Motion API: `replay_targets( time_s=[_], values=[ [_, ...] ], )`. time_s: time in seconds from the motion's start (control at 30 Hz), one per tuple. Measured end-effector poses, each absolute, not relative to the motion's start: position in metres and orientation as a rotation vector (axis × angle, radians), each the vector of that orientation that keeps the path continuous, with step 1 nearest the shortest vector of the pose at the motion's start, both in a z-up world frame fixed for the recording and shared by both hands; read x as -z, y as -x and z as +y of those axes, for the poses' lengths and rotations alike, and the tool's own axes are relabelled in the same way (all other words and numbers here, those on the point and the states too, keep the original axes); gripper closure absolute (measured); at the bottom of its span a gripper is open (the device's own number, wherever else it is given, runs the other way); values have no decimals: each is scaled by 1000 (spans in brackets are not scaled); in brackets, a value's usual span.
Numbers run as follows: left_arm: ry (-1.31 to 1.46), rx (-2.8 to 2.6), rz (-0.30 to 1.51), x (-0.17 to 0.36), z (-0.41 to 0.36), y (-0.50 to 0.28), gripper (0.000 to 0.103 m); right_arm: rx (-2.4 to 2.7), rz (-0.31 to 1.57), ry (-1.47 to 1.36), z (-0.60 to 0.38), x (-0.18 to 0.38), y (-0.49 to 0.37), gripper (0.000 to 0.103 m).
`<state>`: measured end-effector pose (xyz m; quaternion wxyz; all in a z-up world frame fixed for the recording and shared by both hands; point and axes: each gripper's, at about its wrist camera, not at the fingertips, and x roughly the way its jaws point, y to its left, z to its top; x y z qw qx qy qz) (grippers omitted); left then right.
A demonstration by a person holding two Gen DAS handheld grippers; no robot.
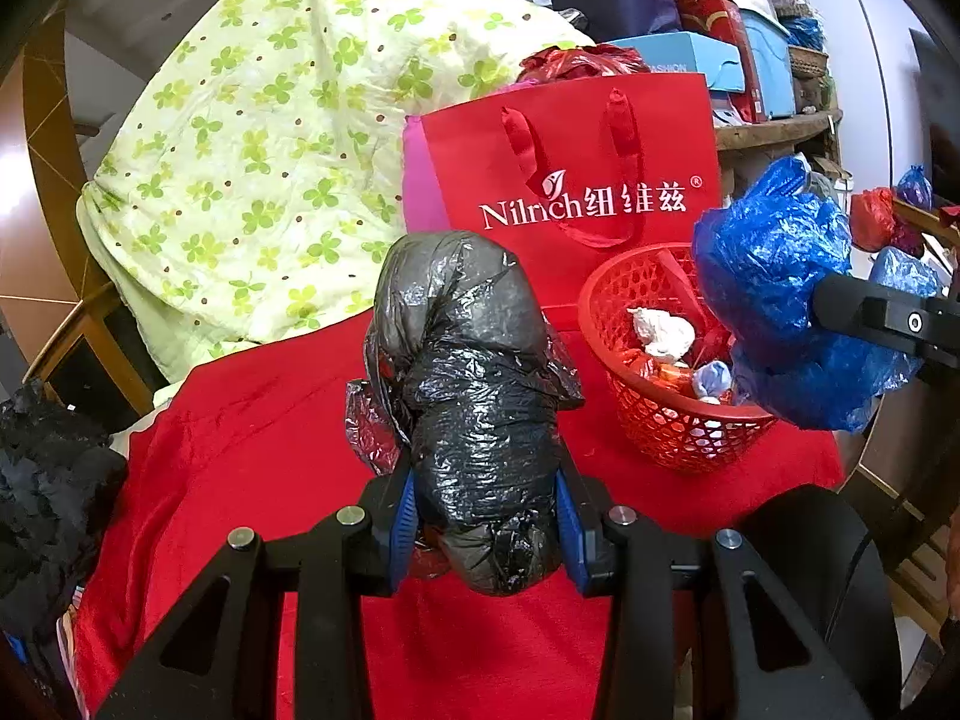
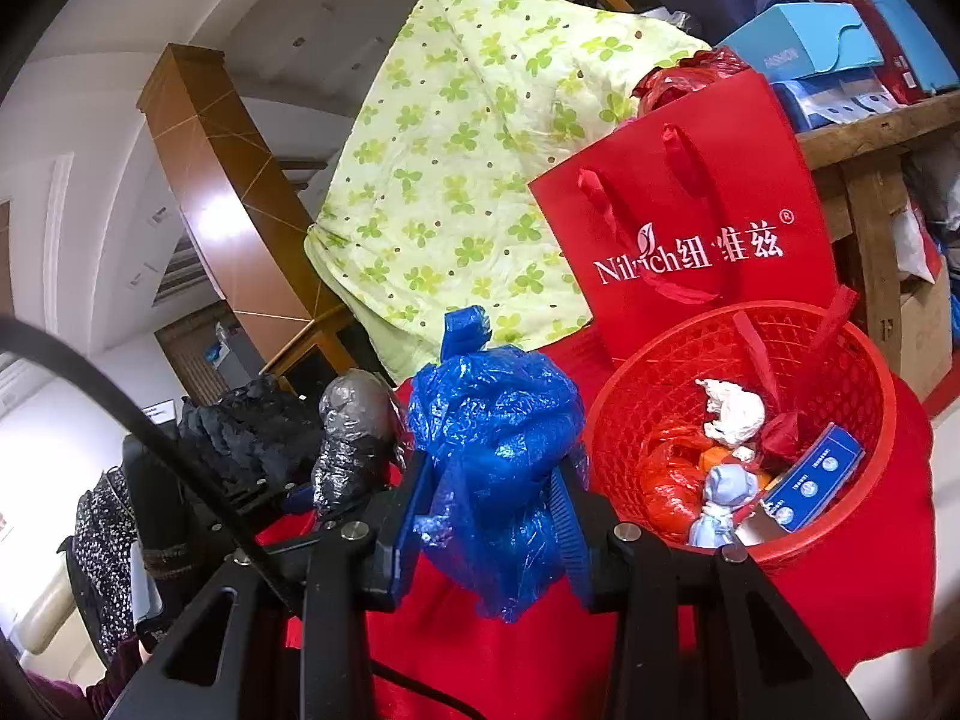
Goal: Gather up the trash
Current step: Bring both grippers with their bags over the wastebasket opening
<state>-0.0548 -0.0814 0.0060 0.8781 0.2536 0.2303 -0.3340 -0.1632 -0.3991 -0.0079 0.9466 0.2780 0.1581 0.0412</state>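
Note:
My left gripper [image 1: 486, 510] is shut on a crumpled black plastic bag [image 1: 474, 372], held upright above the red cloth [image 1: 252, 450]. My right gripper [image 2: 495, 516] is shut on a bunched blue plastic bag [image 2: 498, 450], just left of a red mesh basket [image 2: 864, 420]. The basket holds a white paper wad [image 2: 735, 411], a blue box [image 2: 816, 477], red wrappers and a pale blue scrap. In the left wrist view the blue bag [image 1: 774, 276] and right gripper [image 1: 825, 303] hang at the basket's [image 1: 660, 426] right rim. The black bag [image 2: 354, 432] shows at left in the right wrist view.
A red paper gift bag [image 1: 570, 162] stands right behind the basket. A green flowered quilt [image 1: 270, 138] is heaped at the back left. Boxes crowd a wooden shelf [image 2: 870, 132] at the right. Dark clothing [image 1: 48, 480] lies at the left edge.

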Motion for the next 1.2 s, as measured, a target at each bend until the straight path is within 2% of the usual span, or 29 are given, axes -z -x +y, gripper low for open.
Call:
replay_targets(
  time_s=[1.2],
  values=[
    [-622, 778, 500, 10, -133, 73, 61, 17, 292, -661, -443, 27, 190, 61]
  ],
)
